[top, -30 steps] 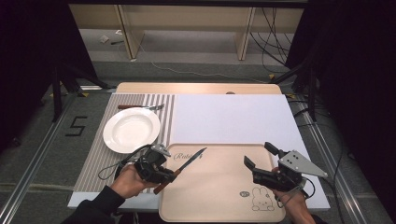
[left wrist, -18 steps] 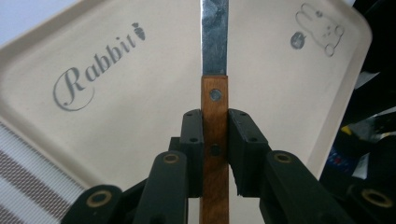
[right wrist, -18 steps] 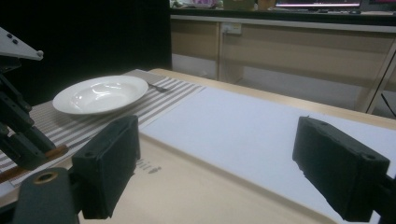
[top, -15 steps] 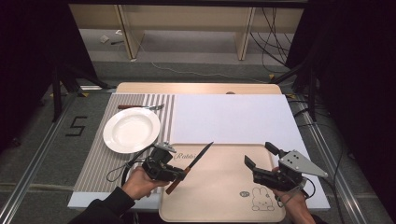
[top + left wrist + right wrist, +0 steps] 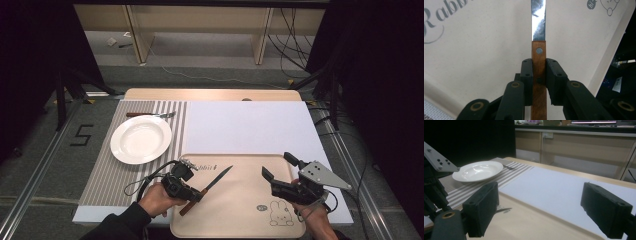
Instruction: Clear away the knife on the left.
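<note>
Plate: a round white ceramic plate (image 5: 140,139) lies empty on the grey-and-white striped placemat (image 5: 102,177), far left on the tabletop.
Fork: a wooden-handled metal fork (image 5: 150,114) lies just behind the plate's far rim, its long axis across the placemat.
Left gripper: the left gripper (image 5: 539,72) is clamped narrow on the handle of the knife, pads pressing both flat sides just below the upper rivet.
Knife: a table knife with brown wooden handle and shiny steel blade (image 5: 206,189) sits in that gripper over the near-left part of the tray; whether it touches the tray I cannot tell.
Key relation: the knife's long axis runs straight ahead of the left gripper, blade pointing up and to the right in the high view, away from the plate; the placemat lies to that hand's left, so the left hand is far nearer to it.
Tray: a beige rectangular tray printed with a rabbit drawing (image 5: 240,210) has nothing resting loose in it.
Right gripper: the right gripper (image 5: 275,170) hovers over the tray's right part, jaws spread wide, nothing between them.
</note>
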`<state>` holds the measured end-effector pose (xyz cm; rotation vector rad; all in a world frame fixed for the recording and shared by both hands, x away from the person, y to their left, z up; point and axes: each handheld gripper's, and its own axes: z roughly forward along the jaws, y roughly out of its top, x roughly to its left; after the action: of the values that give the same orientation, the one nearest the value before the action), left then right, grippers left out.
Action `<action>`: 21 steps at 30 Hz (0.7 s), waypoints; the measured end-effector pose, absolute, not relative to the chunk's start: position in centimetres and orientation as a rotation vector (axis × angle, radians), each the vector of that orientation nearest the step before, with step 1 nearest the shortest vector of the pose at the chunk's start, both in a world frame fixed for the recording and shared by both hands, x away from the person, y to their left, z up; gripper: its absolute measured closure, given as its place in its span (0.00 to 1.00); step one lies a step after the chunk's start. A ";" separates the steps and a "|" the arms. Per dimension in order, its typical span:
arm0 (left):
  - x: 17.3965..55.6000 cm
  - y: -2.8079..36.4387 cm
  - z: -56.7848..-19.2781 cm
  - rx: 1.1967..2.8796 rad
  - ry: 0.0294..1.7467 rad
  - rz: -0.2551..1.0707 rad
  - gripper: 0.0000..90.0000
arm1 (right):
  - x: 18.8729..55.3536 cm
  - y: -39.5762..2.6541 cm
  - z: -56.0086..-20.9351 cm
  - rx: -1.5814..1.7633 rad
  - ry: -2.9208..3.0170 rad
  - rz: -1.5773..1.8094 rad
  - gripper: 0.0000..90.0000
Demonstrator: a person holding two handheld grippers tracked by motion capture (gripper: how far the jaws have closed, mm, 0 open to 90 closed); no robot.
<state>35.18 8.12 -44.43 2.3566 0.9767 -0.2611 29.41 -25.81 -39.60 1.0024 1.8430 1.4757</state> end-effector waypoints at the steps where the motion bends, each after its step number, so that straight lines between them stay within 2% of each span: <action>1: 35.2 8.1 -44.5 2.353 0.982 -0.264 0.85 | 29.4 -25.8 -39.6 1.002 1.843 1.476 0.18; 11: 35.0 7.6 -45.8 2.411 0.998 -0.301 0.85 | 29.4 -25.8 -39.6 0.997 1.841 1.475 0.18; 15: 34.7 7.1 -46.3 2.472 0.993 -0.277 0.85 | 29.4 -25.8 -39.6 0.999 1.843 1.477 0.18; 21: 34.7 7.3 -46.3 2.466 0.976 -0.283 0.83 | 29.4 -25.7 -39.6 0.997 1.847 1.475 0.18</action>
<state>34.72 7.30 -46.32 2.4661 0.9759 -0.2826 29.39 -25.74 -39.59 0.9970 1.8470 1.4751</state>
